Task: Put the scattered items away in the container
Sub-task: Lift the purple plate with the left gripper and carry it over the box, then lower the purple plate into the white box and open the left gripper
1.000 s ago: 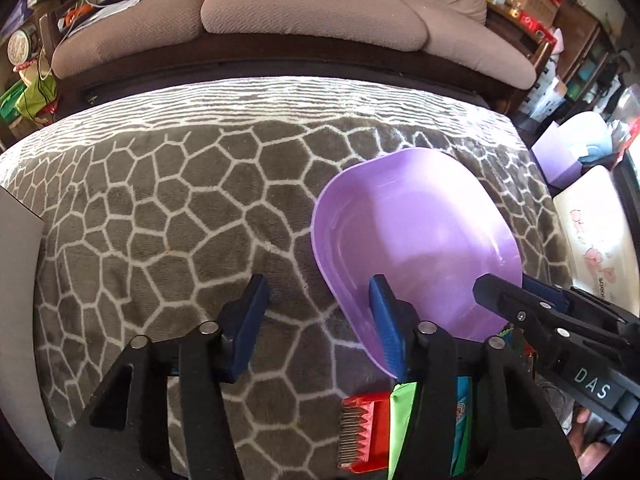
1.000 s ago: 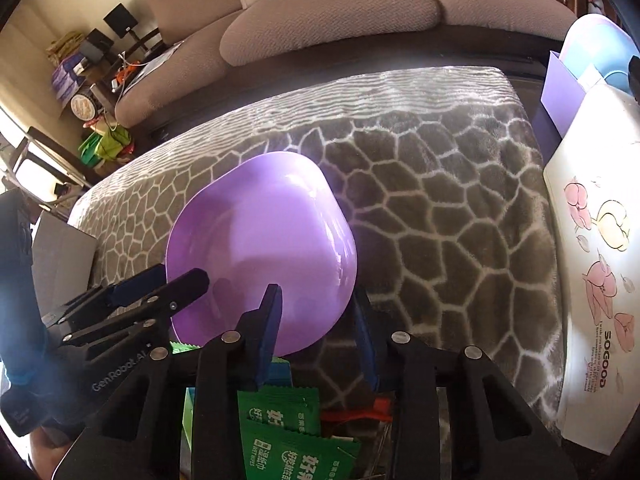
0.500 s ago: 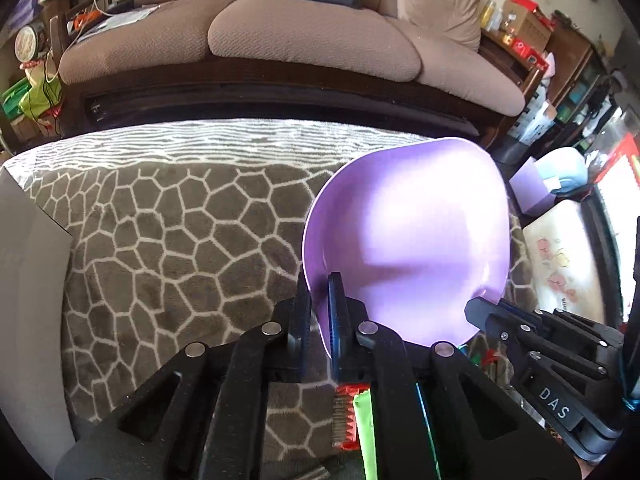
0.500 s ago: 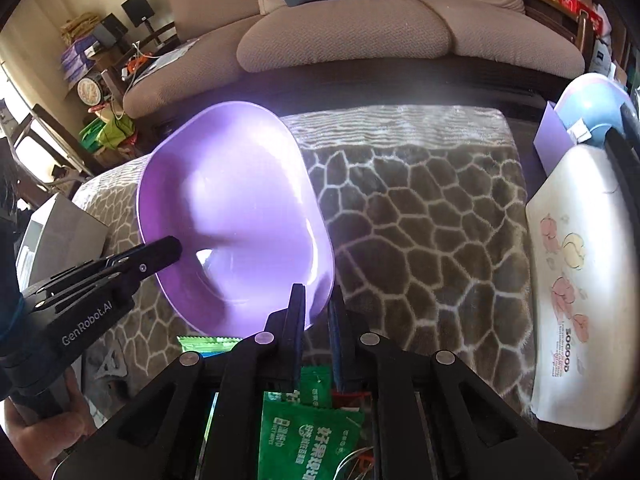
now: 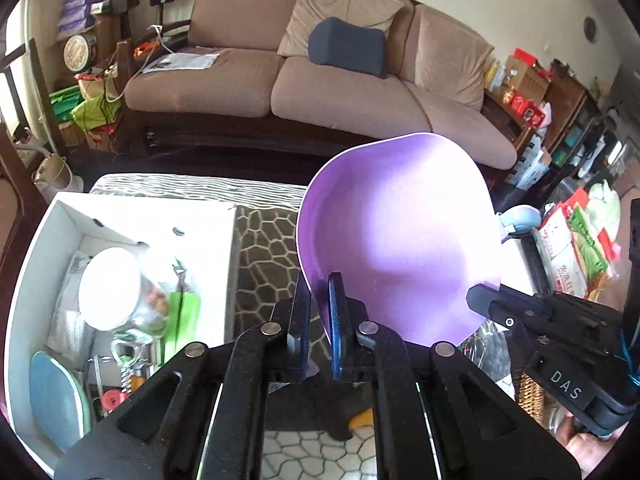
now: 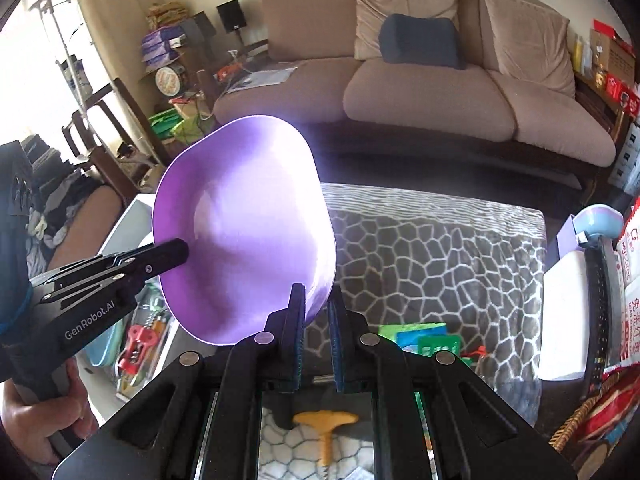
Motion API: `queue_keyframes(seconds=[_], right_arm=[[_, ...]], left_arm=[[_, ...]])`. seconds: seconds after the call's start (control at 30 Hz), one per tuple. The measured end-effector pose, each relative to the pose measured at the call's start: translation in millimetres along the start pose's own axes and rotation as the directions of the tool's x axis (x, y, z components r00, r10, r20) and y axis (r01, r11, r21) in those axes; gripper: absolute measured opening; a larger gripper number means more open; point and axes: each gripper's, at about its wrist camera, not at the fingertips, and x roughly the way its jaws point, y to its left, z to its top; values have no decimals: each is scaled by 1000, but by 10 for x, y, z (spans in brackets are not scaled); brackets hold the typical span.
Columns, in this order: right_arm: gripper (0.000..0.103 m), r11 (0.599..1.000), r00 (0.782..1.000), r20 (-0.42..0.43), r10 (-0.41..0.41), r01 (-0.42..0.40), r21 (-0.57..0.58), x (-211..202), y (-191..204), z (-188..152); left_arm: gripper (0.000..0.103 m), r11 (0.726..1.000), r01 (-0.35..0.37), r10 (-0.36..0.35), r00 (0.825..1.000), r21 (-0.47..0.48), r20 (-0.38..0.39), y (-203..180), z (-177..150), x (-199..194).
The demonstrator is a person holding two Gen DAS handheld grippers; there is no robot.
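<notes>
Purple bowl held tilted in the air above the patterned surface; left gripper clamped on its near rim, right gripper clamped on the opposite rim; white box at surface's left edge

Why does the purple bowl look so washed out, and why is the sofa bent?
Right wrist view: window light from the left burns the purple bowl rim white. Left wrist view: the white box is overexposed. Both views: the fisheye lens curves the sofa and darkens the corners.
</notes>
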Motion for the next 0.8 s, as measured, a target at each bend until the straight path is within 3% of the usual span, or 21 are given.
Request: queue_keyframes(seconds=[0.17,0.4,0.57,0.8], right_arm=[[10,997,998,-14,63,-63,-53,-61,779,-152],[11,981,987,-89,132,-143,-133,183,1827,-428],[11,972,977,-138,163,-183,-145,494,2416,-605],[12,970,956,-210,206,-228,-89,940,2856,-857]], left_arm=[[8,997,-46,47,999,-57,7,708,-320,-574],[8,983,-127,125,992,-135,-18,1673,-857,-1029],[8,973,-177,171,984,-148,-54,2242,-1091,-1162],[8,963,-259,250,961,-70,-122,2708,-1160,-1000]])
